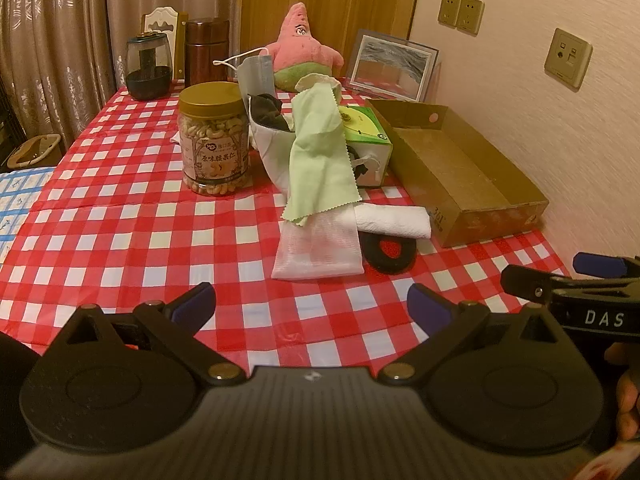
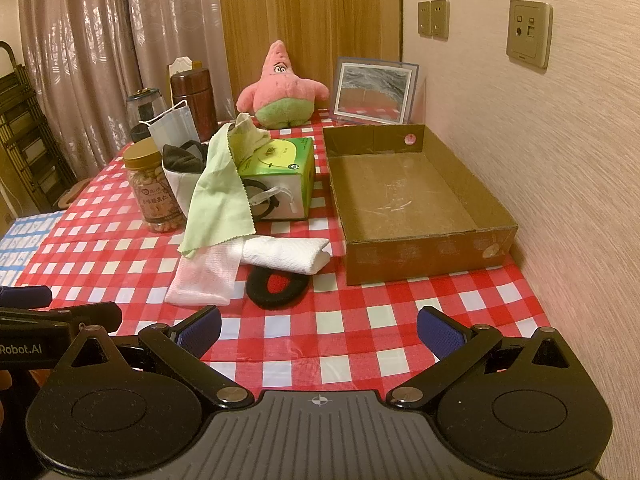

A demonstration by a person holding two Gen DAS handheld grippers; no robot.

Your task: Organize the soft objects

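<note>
Claws: left (image 1: 312, 304), right (image 2: 319, 330) both apart | green cloth (image 1: 320, 152) ahead, seemingly untouched

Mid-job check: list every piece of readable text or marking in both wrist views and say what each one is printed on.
"DAS": right gripper, on its side.
"Robot.AI": left gripper, on its side.
"361": cardboard box, near left corner of its outer wall.
"原味腰果仁": cashew jar, on its label; the smaller print is too blurred to read.
Green tissue box: graphics only, text too small to read.
</note>
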